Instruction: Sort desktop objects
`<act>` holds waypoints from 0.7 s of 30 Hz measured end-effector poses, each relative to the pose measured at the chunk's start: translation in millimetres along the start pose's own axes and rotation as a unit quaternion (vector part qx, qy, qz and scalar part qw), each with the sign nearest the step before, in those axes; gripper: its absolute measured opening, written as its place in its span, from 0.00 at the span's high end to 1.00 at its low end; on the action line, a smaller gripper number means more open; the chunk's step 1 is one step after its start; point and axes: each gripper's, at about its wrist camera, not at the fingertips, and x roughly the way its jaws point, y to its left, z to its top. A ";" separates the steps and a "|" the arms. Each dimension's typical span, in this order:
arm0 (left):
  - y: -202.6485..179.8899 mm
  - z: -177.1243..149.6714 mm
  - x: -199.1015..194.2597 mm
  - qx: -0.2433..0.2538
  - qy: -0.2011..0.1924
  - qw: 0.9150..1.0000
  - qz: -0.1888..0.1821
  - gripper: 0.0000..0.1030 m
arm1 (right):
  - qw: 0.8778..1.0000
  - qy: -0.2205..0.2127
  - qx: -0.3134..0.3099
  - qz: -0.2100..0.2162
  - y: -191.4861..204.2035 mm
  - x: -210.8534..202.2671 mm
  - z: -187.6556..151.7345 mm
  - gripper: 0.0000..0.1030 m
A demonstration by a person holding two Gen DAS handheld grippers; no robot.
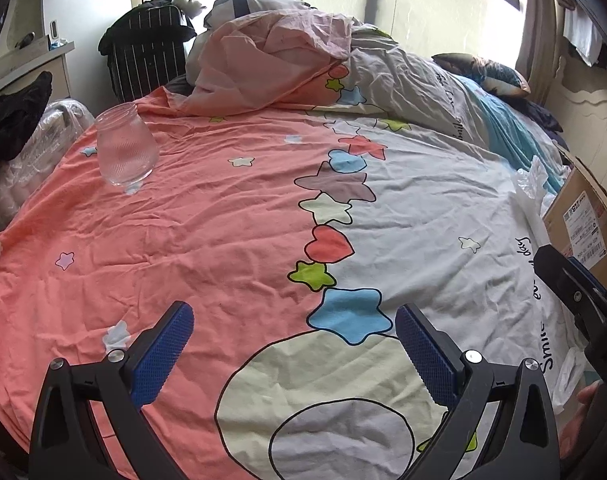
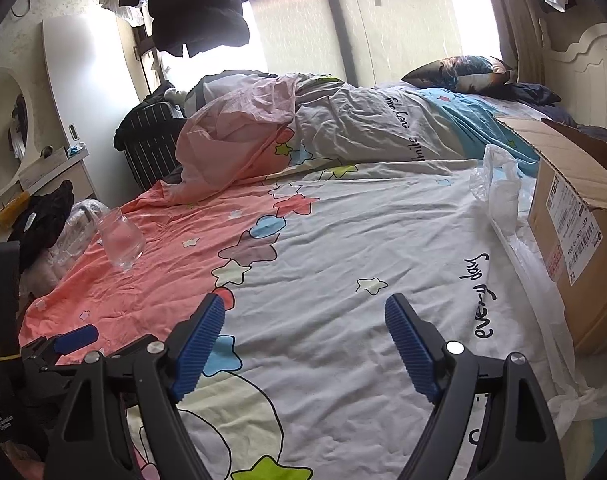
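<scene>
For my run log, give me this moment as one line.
left claw: open, empty | right claw: open, empty | clear ribbed glass jar: upright on pink bedsheet, untouched | brown cardboard box: right

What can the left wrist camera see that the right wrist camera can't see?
Only the left wrist view: the right gripper's black side at the edge, and a big blue star between the left gripper's open fingers. Only the right wrist view: dark clothes hanging overhead, and the right gripper open. Both: the glass jar, cardboard box, pillow and star bedspread.

star-print quilt (image 1: 223, 240), striped suitcase (image 1: 145, 66), pillow (image 2: 461, 72)
</scene>
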 end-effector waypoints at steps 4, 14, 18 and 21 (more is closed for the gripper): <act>-8.7 -0.2 -4.0 0.020 -0.017 1.000 0.018 0.00 | 1.000 0.008 0.006 -0.001 -2.8 4.7 -0.6 0.22; -15.4 -1.0 -5.2 0.026 -0.023 0.999 0.018 0.00 | 1.000 0.016 0.013 0.003 -4.2 8.6 -2.4 0.22; -19.0 -1.6 -4.9 0.035 -0.025 0.999 0.020 0.00 | 1.000 0.023 0.010 0.003 -2.9 11.8 -4.1 0.22; -22.1 -1.8 -5.3 0.044 -0.027 0.999 0.019 0.00 | 1.000 0.025 0.010 0.005 -2.8 13.3 -4.6 0.22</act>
